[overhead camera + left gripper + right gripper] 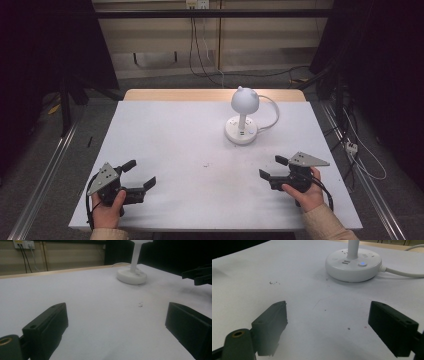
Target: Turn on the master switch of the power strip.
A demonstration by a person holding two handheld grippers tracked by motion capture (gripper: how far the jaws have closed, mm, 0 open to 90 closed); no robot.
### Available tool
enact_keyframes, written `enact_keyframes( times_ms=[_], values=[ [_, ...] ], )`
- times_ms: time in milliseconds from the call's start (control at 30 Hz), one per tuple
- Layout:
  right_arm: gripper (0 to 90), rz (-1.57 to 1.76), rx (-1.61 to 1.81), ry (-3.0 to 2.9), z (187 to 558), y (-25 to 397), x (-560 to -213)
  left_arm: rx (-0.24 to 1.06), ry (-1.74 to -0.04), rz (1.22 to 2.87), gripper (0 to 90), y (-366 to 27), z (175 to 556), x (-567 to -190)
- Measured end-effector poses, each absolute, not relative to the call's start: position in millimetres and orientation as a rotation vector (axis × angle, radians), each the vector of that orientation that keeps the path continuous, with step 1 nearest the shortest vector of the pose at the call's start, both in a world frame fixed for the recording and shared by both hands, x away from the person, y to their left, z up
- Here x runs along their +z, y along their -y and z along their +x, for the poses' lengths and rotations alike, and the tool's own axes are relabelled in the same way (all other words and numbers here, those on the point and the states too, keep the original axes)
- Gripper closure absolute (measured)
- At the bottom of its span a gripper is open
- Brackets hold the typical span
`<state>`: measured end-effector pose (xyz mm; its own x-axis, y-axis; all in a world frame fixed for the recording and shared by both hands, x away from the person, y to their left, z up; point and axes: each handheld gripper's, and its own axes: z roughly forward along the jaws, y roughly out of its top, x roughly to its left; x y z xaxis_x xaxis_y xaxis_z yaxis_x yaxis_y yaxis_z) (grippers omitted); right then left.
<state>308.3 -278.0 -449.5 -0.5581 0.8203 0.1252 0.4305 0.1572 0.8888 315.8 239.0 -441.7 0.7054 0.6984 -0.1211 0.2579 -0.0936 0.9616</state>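
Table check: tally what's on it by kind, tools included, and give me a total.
Lamp: 1, white, with its cord trailing behind.
Tools: 2, left tool and right tool, both open and holding nothing.
Total: 3.

Lamp [243,115] – plain white, with a blue-lit button [362,264] on its base. Counter [170,145] – white, tan wood far edge. Both grippers – black jaws, grey top plates.
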Motion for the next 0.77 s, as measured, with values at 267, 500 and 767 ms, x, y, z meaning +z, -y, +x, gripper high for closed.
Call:
enact_keyframes(
  times_ms=[267, 500, 767],
  values=[
    [14.5, 1.187, 1.381, -2.030, 298, 286, -448, 0.438, -0.775, 1.676, 4.1, -238, 316, -442],
    [14.3, 1.192, 1.372, -2.032, 293, 290, -451, 0.440, -0.773, 1.684, 4.1, -237, 316, -442],
    [11.3, 1.196, 1.366, -2.016, 291, 295, -451, 0.434, -0.784, 1.687, 4.1, -236, 318, -443]
  ],
)
